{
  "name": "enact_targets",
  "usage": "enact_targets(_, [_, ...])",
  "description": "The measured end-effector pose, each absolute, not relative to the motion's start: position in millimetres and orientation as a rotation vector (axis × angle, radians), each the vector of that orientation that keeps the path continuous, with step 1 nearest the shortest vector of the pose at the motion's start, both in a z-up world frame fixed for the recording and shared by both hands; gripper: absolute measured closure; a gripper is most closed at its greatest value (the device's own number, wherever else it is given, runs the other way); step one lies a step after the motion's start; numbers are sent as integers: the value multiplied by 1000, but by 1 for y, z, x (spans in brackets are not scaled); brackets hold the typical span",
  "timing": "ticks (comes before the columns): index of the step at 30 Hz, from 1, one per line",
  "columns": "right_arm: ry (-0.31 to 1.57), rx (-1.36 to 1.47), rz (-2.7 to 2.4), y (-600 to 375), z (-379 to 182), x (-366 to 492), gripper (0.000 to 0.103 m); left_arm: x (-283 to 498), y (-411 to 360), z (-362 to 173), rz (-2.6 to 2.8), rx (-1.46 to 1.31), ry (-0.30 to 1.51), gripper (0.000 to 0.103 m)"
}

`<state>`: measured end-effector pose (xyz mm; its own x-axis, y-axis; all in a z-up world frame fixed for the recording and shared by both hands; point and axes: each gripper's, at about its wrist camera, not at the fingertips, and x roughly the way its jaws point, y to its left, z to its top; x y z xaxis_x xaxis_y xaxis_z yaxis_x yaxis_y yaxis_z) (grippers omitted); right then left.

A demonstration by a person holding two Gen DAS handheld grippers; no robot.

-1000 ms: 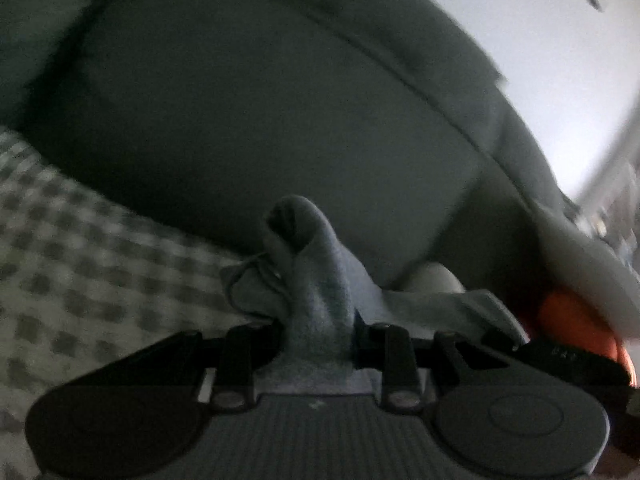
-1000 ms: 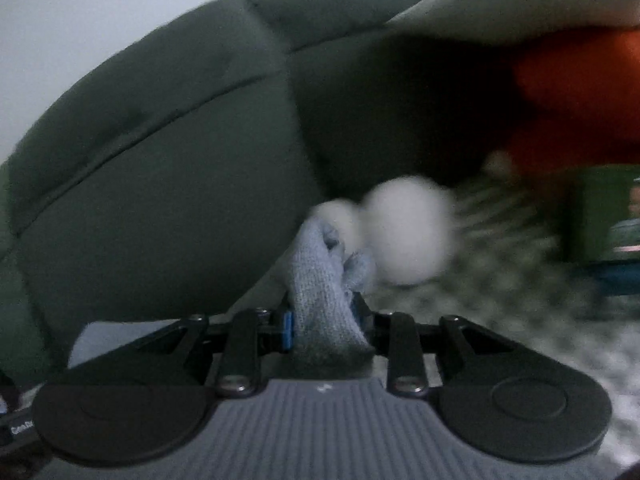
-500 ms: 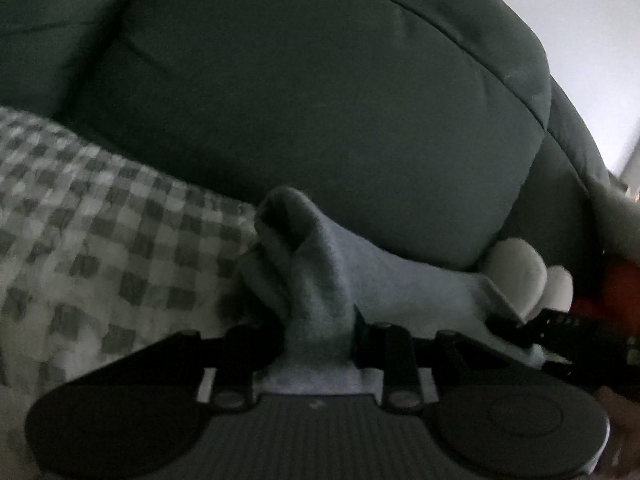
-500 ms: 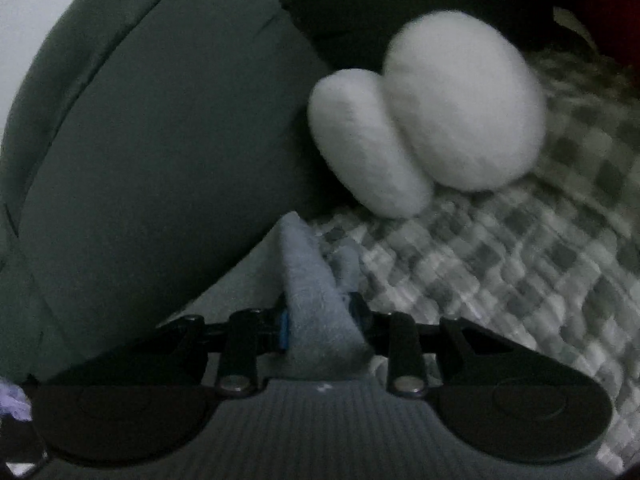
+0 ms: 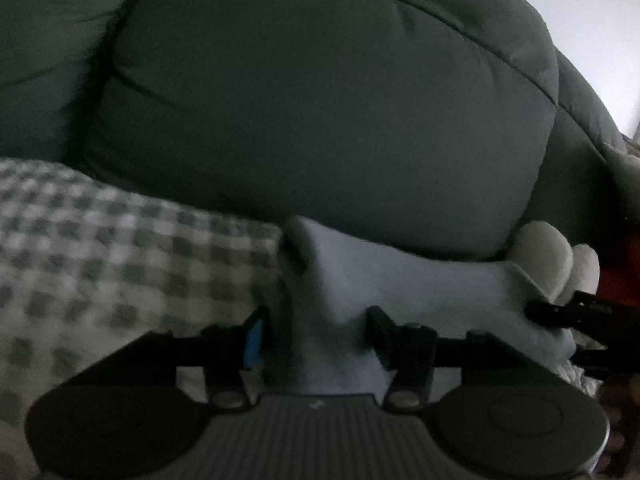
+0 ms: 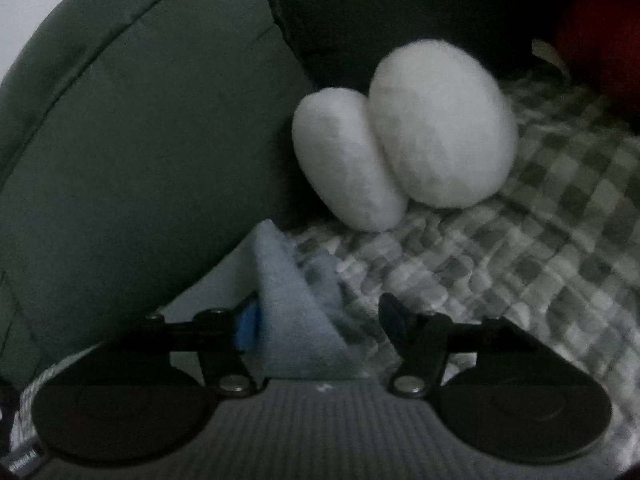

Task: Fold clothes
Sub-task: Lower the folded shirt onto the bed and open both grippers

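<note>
Dim scene, both views blurred; landmark the dark green cushion (image 5: 320, 112), upright behind a grey-and-white checked blanket (image 5: 100, 248). Pale blue cloth (image 5: 360, 280) lying on the blanket right at the cushion's foot, its far edge touching the cushion, one end bunched up into a peak. Left claw (image 5: 316, 332) low in front of the cushion, jaws opening, about half apart; cloth standing up between them, brushing the right finger, a narrow gap at the blue-padded left finger, so no firm pinch visible. In the left view, right claw (image 5: 576, 312) seen as a dark bar at the cloth's other end, down by the cushion's right corner. In the right view, same cushion (image 6: 140, 140) filling the left side; right claw (image 6: 320, 320) before its lower right edge, jaws opening, rather wide; a ridge of cloth (image 6: 288, 304) leaning against the blue pad of the left finger, clear gap to the right finger, cloth loose rather than gripped. Two white plush ovals (image 6: 400, 136) resting on the blanket (image 6: 520, 260) just right of the cushion, touching each other. Something red (image 6: 600, 32) further right of the cushion, too dark to identify.
</note>
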<state>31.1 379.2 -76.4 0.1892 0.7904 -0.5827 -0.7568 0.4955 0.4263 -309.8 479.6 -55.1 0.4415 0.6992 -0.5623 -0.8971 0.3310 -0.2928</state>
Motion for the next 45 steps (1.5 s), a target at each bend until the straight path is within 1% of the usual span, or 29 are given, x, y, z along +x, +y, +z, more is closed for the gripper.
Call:
enact_targets(5, [742,40,1007,365,-45,20,37,-318,477,-26,1141,-564,344,51])
enact_targets(8, [668,25,1074,360,-22,2,37,-311,471,-11,1116,-537,328,52])
enact_targets(10, [627,-25,1152,368,-12,-16,41,-298,464,-5,1094,-490,330,54])
enact_targets(12, [601,-94,1215,377,-10,-34,42,-285,461,-6,1082,-459,346,61])
enact_targets(13, [603,-127,1226,383,-14,-40,42,-278,459,-7,1077,-447,356,61])
enact_targets(16, [634,-225,1228,397,-32,-51,42,-257,462,-22,1085,-407,441,69])
enact_targets(18, [648,-258,1213,398,-45,-50,46,-248,470,-38,1106,-419,528,80])
enact_targets(19, [652,-272,1206,398,-51,-50,46,-246,474,-47,1117,-436,563,80])
enact_targets(21, [631,-281,1216,395,-57,-50,46,-245,475,-56,1136,-409,577,81])
enact_targets(35, [617,-299,1194,391,-60,-55,47,-230,465,-74,1157,-256,605,81])
enact_targets(40, [597,-308,1155,394,-55,-61,46,-229,472,-63,1165,-296,636,81])
enact_targets(45, [592,-298,1152,369,-39,-84,42,-237,471,-47,1191,-328,667,80])
